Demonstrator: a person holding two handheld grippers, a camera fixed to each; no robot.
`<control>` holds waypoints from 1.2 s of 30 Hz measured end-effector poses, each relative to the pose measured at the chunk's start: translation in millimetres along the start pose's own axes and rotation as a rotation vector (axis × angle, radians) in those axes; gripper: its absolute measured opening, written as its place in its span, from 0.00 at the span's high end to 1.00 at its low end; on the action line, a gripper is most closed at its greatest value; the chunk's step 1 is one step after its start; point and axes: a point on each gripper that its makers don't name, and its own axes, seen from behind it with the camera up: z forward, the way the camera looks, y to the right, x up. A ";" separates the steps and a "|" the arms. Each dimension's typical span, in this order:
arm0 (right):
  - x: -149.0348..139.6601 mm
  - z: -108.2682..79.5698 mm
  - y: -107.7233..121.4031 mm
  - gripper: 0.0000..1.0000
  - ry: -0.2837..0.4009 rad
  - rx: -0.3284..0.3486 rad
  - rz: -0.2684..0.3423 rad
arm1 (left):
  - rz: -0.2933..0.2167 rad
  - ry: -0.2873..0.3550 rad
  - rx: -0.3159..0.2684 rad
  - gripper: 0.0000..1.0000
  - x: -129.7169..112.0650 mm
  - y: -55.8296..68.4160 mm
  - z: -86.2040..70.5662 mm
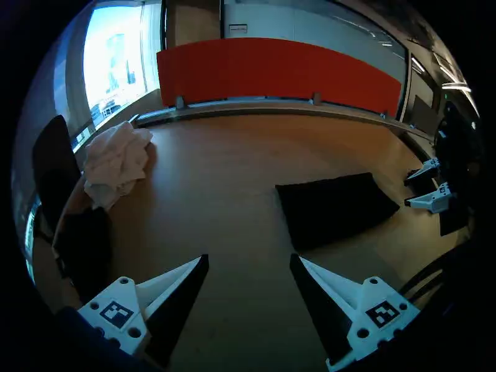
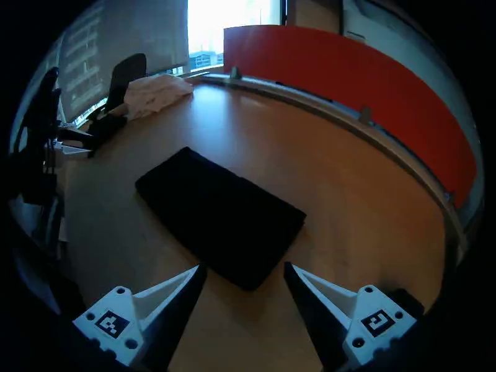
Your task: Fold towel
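Writing is scarce here: the small white sign [image 1: 237, 28] on the far wall is too tiny to read, and the only other print is the black-and-white square markers [image 1: 116, 313] stuck on the white gripper fingers, just code patterns, no words.

The left gripper [image 1: 248, 257] has its jaws spread wide, holding nothing and touching nothing, with bare table [image 1: 235, 186] showing in the gap. Same deal for the right gripper [image 2: 243, 266]: jaws wide apart and empty. You can also spot the right gripper from the left gripper view, off at the right edge [image 1: 428, 184], fingers apart there too.

The towel [image 2: 220, 214] is dark, looks black, and lies flat on the table as a neat folded rectangle with soft rounded edges. In the right gripper view its near corner pokes into the gap between the two fingers, not pinched; can't tell if it brushes either one. From the left gripper view the towel [image 1: 335, 208] sits ahead and to the right, clear of those jaws.

The table is smooth, warm wood with a bit of sheen. At the far left corner there's a crumpled heap of white cloth [image 1: 115, 161], all lumps and folds. A long, plain red partition [image 1: 279, 74] runs along the back edge, and a dark chair [image 1: 53, 167] stands by the bright window [image 1: 118, 62].
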 end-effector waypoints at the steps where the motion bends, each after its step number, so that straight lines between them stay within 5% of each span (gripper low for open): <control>1: 0.1 1.2 0.1 0.04 -0.002 0.004 -0.008 | -0.003 0.001 0.005 0.03 -1.0 -1.8 -2.0; 12: -9.5 13.0 6.0 0.11 -0.035 0.040 -0.088 | -0.027 -0.002 0.043 0.03 -11.1 -16.1 -15.2; 22: -39.0 20.0 12.8 0.48 -0.130 0.069 -0.123 | -0.038 -0.004 0.058 0.03 -15.7 -21.2 -20.4; 36: -46.5 23.0 17.7 0.69 -0.162 0.092 -0.141 | -0.034 -0.007 0.059 0.03 -17.4 -20.3 -21.1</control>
